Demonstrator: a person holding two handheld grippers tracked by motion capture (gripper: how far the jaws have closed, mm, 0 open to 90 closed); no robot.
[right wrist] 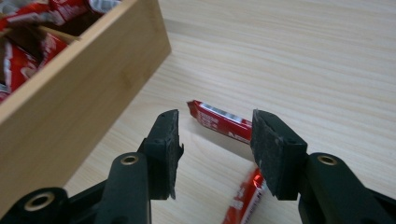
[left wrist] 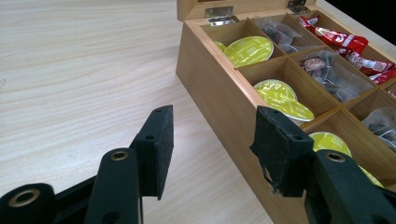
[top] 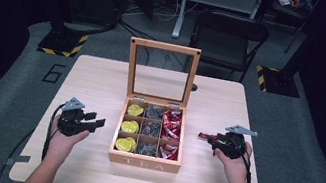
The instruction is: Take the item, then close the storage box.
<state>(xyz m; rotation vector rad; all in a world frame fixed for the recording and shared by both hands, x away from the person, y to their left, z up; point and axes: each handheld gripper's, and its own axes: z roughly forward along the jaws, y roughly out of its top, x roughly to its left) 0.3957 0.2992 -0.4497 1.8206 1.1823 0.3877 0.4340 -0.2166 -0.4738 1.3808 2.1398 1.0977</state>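
The right gripper [right wrist: 215,149], jaws released, is hovering over the red packet [right wrist: 222,122] lying between them, beside the tea box [right wrist: 79,88], bare table [top: 220,101] toward the right edge.

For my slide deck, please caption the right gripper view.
Open tongs hover over a red sachet lying on the table beside the wooden tea box.
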